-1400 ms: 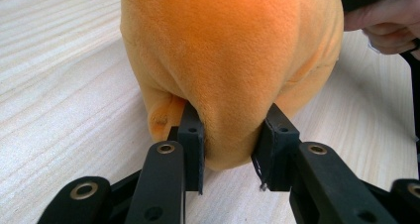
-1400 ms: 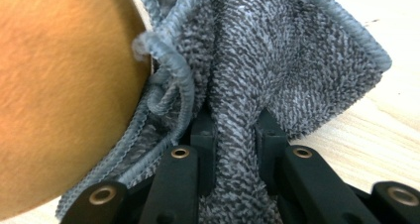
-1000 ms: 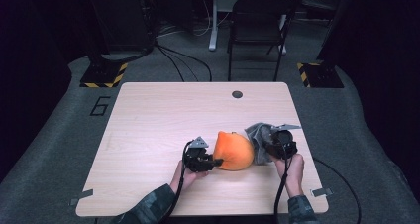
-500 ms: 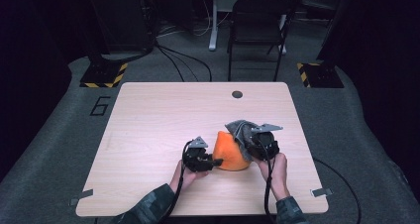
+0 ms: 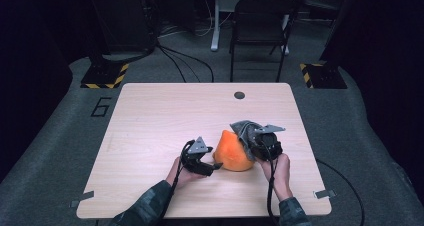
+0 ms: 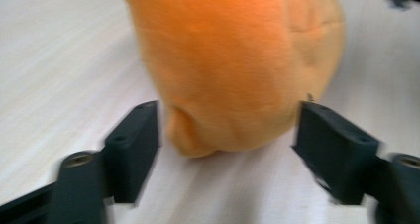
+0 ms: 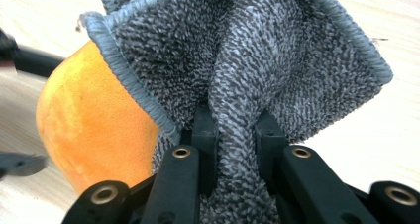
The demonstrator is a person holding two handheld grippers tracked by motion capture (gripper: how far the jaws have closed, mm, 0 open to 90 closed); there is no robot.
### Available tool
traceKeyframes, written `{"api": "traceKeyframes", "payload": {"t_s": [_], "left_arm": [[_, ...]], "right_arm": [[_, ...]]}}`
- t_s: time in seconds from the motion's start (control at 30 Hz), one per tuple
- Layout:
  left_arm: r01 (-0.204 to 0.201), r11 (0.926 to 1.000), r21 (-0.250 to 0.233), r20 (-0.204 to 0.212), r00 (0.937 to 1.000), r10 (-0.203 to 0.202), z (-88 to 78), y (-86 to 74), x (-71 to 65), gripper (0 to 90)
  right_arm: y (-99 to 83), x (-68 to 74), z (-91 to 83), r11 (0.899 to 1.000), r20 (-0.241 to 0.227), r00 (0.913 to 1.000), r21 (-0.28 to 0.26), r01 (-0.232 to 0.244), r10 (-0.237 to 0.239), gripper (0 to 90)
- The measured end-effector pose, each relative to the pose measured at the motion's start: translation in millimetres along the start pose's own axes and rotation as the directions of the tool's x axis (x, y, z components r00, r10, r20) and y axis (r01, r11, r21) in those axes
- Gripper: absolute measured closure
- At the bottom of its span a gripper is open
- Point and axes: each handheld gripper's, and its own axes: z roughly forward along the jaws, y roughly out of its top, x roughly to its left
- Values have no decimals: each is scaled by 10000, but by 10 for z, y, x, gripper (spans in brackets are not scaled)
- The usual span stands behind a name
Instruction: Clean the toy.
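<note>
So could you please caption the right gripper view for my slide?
Right gripper clamps a grey cloth beside the orange plush.

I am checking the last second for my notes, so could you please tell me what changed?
The right tool, shut on the grey cloth, carried it leftward onto the orange plush. The left tool has just been opening; the plush sits between its jaws, unpressed. The table stayed as it was.

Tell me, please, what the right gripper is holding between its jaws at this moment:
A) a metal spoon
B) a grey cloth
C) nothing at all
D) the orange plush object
B: in the right gripper view, the right gripper has its jaws pinched shut on a fold of the grey cloth, with the orange plush object beside it, not between the jaws.
</note>
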Motion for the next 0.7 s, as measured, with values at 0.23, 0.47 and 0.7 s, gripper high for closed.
{"api": "traceKeyframes", "payload": {"t_s": [0.23, 0.47, 0.7], "left_arm": [[-1045, 9940, 309, -445, 9934, 1058, 40, -46, 29, 157], [-1638, 9837, 748, -234, 9859, 1660, 179, -75, 24, 161], [-2000, 9726, 1184, -371, 9779, 2056, 246, -84, 32, 161]], "right_arm": [[2, -1, 8, 10000, -47, 10000, 31, -44, 44, 768], [7, -2, 25, 10000, -40, 10000, 12, -17, 18, 768], [5, -7, 31, 10000, -98, 9999, 34, -38, 38, 768]]}}
